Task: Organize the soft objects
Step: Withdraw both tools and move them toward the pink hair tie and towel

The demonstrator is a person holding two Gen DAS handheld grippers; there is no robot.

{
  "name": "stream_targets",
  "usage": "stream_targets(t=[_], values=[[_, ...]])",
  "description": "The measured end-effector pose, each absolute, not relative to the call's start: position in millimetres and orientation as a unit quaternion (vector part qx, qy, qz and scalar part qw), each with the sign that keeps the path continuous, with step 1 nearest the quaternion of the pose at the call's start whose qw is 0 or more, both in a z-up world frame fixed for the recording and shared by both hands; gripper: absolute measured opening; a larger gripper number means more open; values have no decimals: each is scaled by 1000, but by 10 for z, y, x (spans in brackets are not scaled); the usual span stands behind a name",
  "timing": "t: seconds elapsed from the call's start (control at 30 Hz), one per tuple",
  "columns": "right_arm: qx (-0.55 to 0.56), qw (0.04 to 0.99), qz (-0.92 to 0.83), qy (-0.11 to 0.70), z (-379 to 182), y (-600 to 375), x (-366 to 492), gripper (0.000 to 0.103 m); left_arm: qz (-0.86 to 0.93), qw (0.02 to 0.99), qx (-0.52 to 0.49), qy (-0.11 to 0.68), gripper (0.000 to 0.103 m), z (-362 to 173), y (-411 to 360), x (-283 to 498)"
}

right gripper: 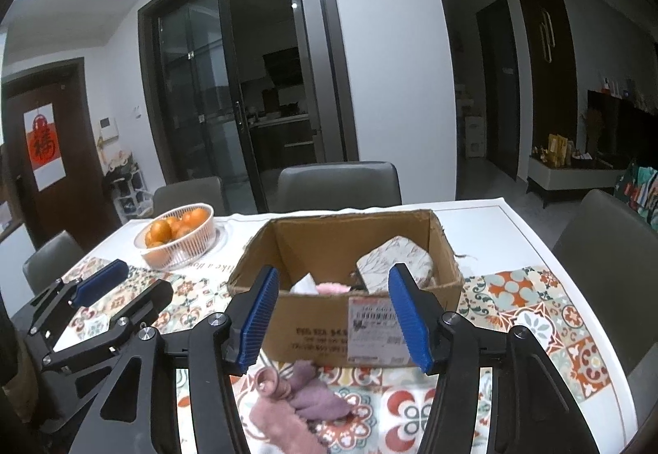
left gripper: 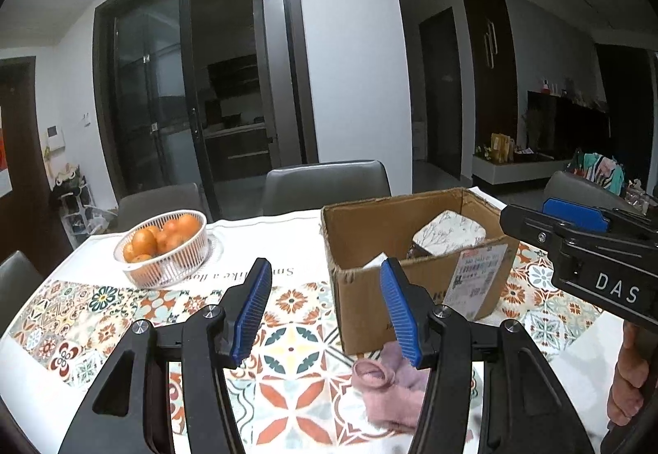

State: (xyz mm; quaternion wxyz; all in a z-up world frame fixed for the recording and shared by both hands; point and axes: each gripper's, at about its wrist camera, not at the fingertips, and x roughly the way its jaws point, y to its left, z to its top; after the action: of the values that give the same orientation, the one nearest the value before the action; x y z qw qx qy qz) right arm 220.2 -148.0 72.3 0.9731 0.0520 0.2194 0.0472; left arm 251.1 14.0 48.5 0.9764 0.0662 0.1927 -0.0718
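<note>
The cardboard box (right gripper: 362, 314) blocks the way straight ahead — bare tablecloth (left gripper: 288, 330) lies open between it and the fruit basket (left gripper: 164, 252).

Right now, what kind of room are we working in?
Most likely a home dining area. A dining table with a patterned tablecloth has gray chairs around it and a basket of oranges on top. Behind them, glass sliding doors open onto what looks like a kitchen.

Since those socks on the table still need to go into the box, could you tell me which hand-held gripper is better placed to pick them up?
Probably the right hand-held gripper: it is open, and the socks lie between its fingers, before the box. For the left hand-held gripper, also open, they sit off-centre under one finger.
</note>
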Motion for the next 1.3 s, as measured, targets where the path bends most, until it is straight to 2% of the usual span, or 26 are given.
stream_targets(t=[0.7, 1.3], values=[[51, 951, 55, 299, 243, -1170, 1917, 57, -92, 964, 83, 235, 58, 111, 410, 2225], [42, 908, 55, 414, -442, -945, 2112, 57, -154, 934, 110, 304, 58, -427, 451, 2623]])
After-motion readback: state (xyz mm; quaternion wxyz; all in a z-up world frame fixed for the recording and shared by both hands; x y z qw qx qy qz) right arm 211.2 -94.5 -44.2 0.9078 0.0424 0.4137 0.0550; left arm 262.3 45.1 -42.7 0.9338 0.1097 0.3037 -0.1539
